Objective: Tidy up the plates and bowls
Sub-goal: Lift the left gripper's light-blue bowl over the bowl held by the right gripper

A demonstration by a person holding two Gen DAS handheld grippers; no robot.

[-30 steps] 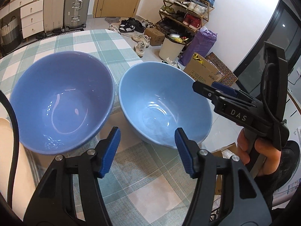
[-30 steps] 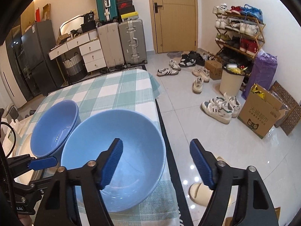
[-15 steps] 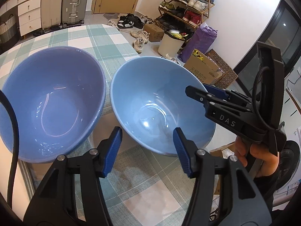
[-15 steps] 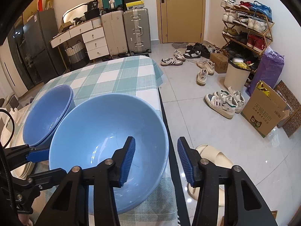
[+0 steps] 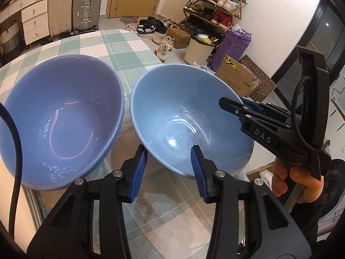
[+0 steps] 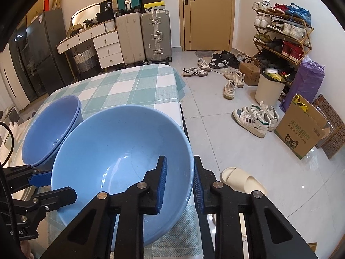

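Observation:
A light blue bowl [image 5: 183, 112] stands on the checked tablecloth [image 5: 101, 43] near the table's right edge. Beside it on the left is a darker blue bowl [image 5: 62, 116], which in the right wrist view [image 6: 51, 129] shows a double rim, as if nested in another. My right gripper [image 6: 180, 183] is shut on the light blue bowl [image 6: 120, 151], one pad inside the rim and one outside; the left wrist view shows it [image 5: 239, 105] on the bowl's right rim. My left gripper [image 5: 168, 170] straddles the near rim. Its jaws are closing, and the pads stand apart from the wall.
The table edge runs just right of the light bowl, with tiled floor below. A cream slipper [image 6: 243, 181], shoes [image 6: 254, 118], a cardboard box [image 6: 301, 136] and a white bin [image 6: 269, 88] are on the floor. A cream flat object [image 5: 25, 205] and a black cable [image 5: 18, 151] are at the left.
Both grippers' jaws have narrowed. The right pair came together on the light blue bowl's rim; the left pair drew in around its near rim. Both bowls look larger and closer.

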